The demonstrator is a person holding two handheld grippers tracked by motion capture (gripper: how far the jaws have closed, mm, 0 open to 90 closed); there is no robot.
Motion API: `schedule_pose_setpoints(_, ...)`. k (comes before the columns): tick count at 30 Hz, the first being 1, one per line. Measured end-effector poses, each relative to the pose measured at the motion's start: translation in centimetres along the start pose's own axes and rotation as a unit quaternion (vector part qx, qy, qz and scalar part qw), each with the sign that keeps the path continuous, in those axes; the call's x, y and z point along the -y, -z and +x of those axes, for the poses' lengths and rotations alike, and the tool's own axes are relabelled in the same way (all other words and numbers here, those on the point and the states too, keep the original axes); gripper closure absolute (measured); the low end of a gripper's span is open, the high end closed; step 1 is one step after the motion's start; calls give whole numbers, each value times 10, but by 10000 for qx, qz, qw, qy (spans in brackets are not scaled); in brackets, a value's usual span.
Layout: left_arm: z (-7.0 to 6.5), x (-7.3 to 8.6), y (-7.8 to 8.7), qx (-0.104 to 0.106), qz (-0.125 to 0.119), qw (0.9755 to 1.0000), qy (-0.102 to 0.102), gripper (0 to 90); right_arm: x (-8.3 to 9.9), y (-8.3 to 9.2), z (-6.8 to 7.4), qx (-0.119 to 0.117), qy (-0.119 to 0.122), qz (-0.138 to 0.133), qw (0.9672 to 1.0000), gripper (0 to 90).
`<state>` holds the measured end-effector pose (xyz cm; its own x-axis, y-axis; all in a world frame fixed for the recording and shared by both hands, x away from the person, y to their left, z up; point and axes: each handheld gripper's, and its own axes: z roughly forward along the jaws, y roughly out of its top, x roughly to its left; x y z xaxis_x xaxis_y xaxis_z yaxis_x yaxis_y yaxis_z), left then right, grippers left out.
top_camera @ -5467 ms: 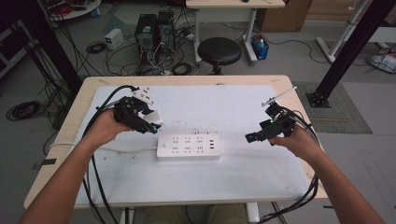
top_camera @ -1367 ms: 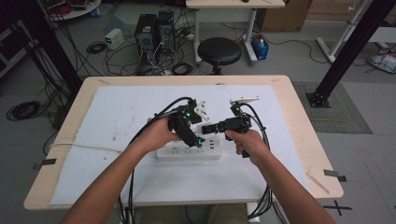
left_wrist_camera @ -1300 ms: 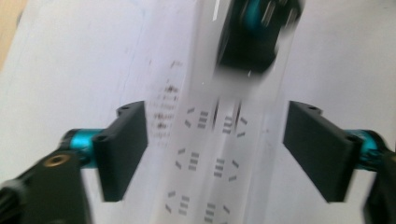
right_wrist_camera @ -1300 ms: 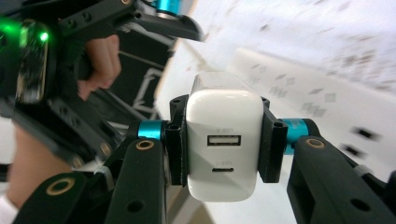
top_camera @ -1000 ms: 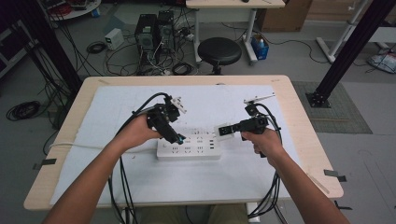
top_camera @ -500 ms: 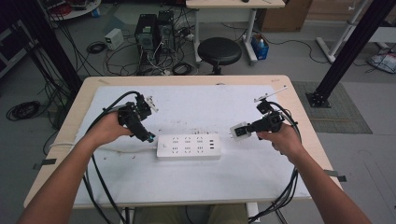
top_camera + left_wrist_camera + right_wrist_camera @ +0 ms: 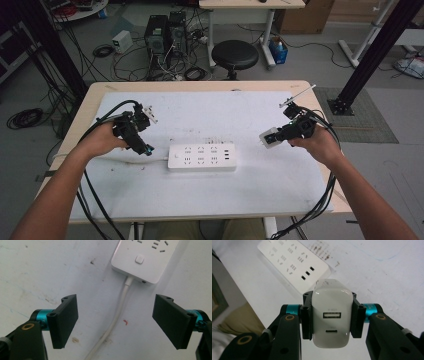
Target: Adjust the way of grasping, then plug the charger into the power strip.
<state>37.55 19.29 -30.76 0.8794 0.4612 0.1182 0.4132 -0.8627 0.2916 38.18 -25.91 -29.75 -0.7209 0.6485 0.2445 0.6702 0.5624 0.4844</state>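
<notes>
Well beyond the left gripper (image 7: 145, 148), past the far edge of the table (image 7: 200, 86), two dark computer towers (image 7: 164, 31) stand on the floor among tangled cables (image 7: 175, 72). A round black stool (image 7: 235, 54) is just right of them. Out past the right gripper (image 7: 272, 137), a slanted black frame post (image 7: 375, 50) rises from a grey floor mat (image 7: 367, 122).

Cut-off strip, hidden plug prongs

In the left gripper view, the power strip (image 7: 143, 258) runs off the top edge, so only its switch end shows, and its white cord (image 7: 113, 322) leaves at the bottom edge. In the right gripper view, the charger (image 7: 331, 317) covers one corner of the strip; its prong side faces away and the small print above its USB port is too blurred to read. The strip's far end is cut by the upper left edge.
</notes>
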Motion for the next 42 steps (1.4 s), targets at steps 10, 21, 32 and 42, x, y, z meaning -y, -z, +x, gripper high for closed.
schedule_pose_setpoints(10,0,10,5,39,45,9998,173,207,-10,3,18,703,1140,835,9875,619)
schedule_pose_setpoints(21,0,8,7,68,2,10000,-65,207,-14,0,27,776,1442,1172,9795,618)
schedule_pose_setpoints(32,2,10,6,36,-65,10000,-14,207,-25,-6,31,762,1575,1013,9794,617)
schedule_pose_setpoints(42,2,5,-8,-110,-24,9999,-42,207,-51,-33,48,540,1938,1017,9743,617)
